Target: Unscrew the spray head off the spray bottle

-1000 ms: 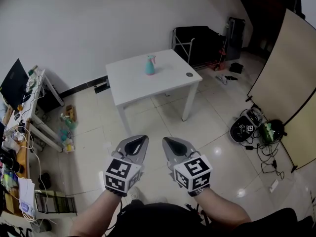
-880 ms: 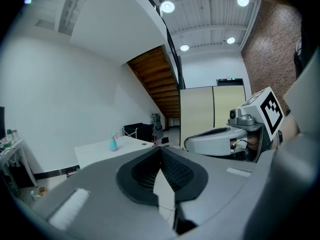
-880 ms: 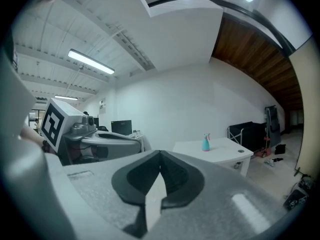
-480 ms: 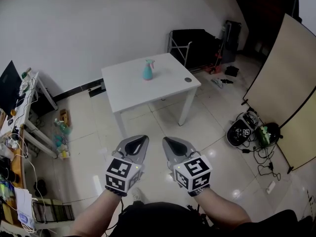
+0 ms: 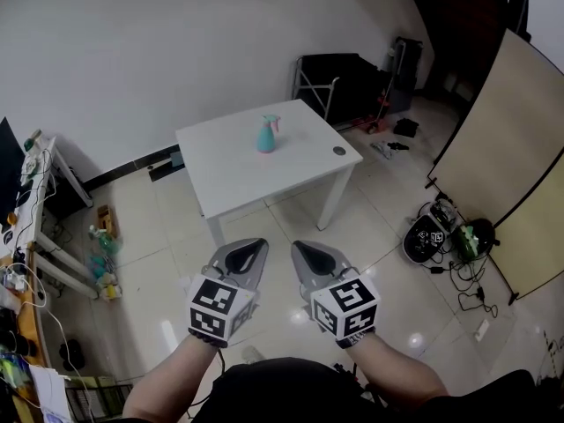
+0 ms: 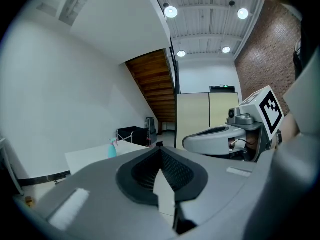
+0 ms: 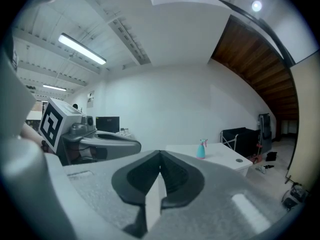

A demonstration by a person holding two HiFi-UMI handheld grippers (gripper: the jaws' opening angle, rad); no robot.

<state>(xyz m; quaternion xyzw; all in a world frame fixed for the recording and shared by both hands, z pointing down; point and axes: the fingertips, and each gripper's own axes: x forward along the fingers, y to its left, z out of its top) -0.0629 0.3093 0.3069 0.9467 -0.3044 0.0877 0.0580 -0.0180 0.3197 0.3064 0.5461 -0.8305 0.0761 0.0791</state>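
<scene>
A teal spray bottle (image 5: 266, 136) with a pink spray head stands upright near the middle of a white table (image 5: 229, 157), well ahead of me. The same bottle shows small in the left gripper view (image 6: 112, 148) and in the right gripper view (image 7: 201, 149). My left gripper (image 5: 250, 248) and right gripper (image 5: 304, 250) hang side by side over the tiled floor, short of the table. Both are shut with nothing between their jaws. Each gripper shows in the other's view: the right gripper (image 6: 186, 143) and the left gripper (image 7: 138, 145).
A small dark round thing (image 5: 339, 151) lies near the table's right edge. A black rack (image 5: 339, 79) stands against the far wall. A beige panel (image 5: 502, 139), cables and gear (image 5: 441, 236) sit at the right. A cluttered desk (image 5: 26, 227) lines the left side.
The whole view has shifted forward: the table and bottle sit slightly nearer and lower in the head view, and the left desk has slid toward the edge. Both grippers keep their pose, still shut.
</scene>
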